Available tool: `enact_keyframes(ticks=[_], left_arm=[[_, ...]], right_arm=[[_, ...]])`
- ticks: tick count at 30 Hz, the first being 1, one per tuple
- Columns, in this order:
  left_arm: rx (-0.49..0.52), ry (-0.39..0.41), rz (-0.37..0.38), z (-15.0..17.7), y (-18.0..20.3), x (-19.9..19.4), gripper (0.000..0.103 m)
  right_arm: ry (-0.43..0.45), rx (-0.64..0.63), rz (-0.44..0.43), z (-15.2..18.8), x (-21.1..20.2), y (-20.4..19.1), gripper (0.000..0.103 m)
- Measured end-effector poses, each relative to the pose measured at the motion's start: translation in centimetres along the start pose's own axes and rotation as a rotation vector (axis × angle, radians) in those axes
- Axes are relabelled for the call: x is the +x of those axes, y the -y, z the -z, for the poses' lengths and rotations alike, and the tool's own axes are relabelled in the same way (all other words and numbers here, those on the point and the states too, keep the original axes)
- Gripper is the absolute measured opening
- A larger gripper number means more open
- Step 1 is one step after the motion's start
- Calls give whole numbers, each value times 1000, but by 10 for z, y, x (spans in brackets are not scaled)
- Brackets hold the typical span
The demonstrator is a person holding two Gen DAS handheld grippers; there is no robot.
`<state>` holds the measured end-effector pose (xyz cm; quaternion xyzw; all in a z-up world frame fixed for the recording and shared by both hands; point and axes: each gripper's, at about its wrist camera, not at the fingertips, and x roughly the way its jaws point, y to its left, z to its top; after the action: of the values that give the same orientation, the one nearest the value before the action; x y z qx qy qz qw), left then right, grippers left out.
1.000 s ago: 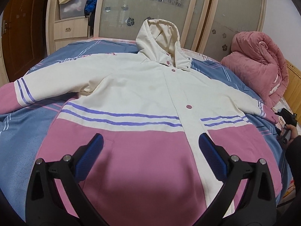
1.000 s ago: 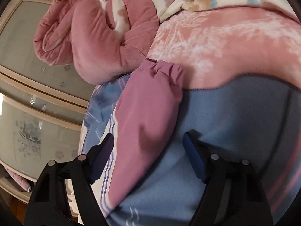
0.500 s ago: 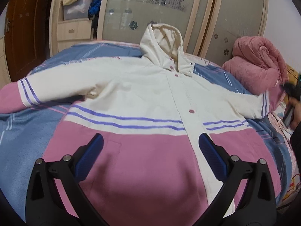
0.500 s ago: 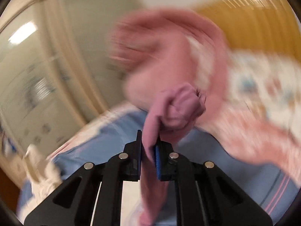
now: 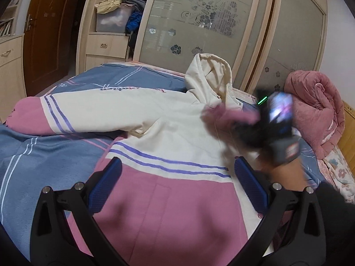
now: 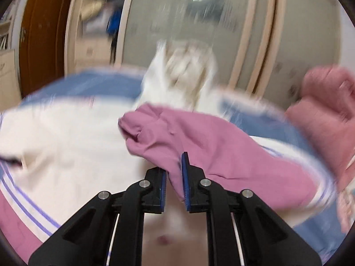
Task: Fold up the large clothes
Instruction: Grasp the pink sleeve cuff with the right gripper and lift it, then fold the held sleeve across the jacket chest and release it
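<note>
A cream and pink hooded jacket (image 5: 173,133) with purple stripes lies front up on the bed (image 5: 40,159), its hood (image 5: 208,75) toward the wardrobe. Its left sleeve (image 5: 66,115) lies stretched out with a pink cuff. My left gripper (image 5: 177,184) is open and empty above the pink hem. My right gripper (image 6: 174,173) is shut on the pink cuff of the right sleeve (image 6: 199,141) and holds it over the jacket's chest. In the left wrist view, the right gripper (image 5: 235,122) shows blurred over the chest.
A rolled pink quilt (image 5: 315,110) lies at the bed's right side. A wardrobe with frosted sliding doors (image 5: 199,22) stands behind the bed. An open shelf with clothes and a plastic box (image 5: 113,20) and a brown door (image 5: 48,33) are at the back left.
My right gripper closed on the right sleeve's cuff and carried it left from the bed's edge over the jacket's chest. My left gripper shifted slightly and stays open.
</note>
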<state>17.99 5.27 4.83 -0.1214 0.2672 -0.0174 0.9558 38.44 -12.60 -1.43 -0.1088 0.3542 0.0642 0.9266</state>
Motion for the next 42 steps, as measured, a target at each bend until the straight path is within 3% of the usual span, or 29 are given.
enact_keyframes(ticks=[1, 2, 4, 5, 6, 8, 11, 15, 19, 22, 30, 35, 42], left_arm=[[4, -1, -1, 0, 0, -1, 101], [9, -3, -2, 0, 0, -1, 101], [13, -3, -1, 0, 1, -3, 101], [12, -4, 2, -1, 1, -4, 101], [10, -3, 7, -1, 1, -5, 101], [6, 3, 15, -2, 1, -7, 101], [11, 7, 29, -2, 4, -13, 101], [28, -23, 48, 5, 9, -21, 101], [70, -29, 55, 15, 16, -37, 101], [102, -24, 55, 22, 19, -49, 101], [143, -29, -68, 47, 11, -61, 101], [70, -51, -46, 56, -2, -62, 101], [128, -68, -76, 61, 11, -53, 101]], right_arm=[[-44, -21, 2, 4, 10, -5, 26], [-64, -32, 5, 7, 10, -10, 35], [-25, -20, -39, 10, -8, -11, 61], [10, -3, -69, 11, -23, -11, 83], [52, 23, -94, 13, -39, -8, 96], [121, 116, -151, 21, -80, 7, 102], [170, 211, -172, 40, -136, 33, 102], [256, 277, -46, 101, -210, 69, 102], [276, 308, 97, 157, -252, 86, 102], [213, 322, 104, 176, -254, 91, 102], [165, 293, 73, 188, -251, 88, 102], [182, 263, 79, 189, -258, 82, 102], [214, 264, 109, 192, -268, 84, 102]])
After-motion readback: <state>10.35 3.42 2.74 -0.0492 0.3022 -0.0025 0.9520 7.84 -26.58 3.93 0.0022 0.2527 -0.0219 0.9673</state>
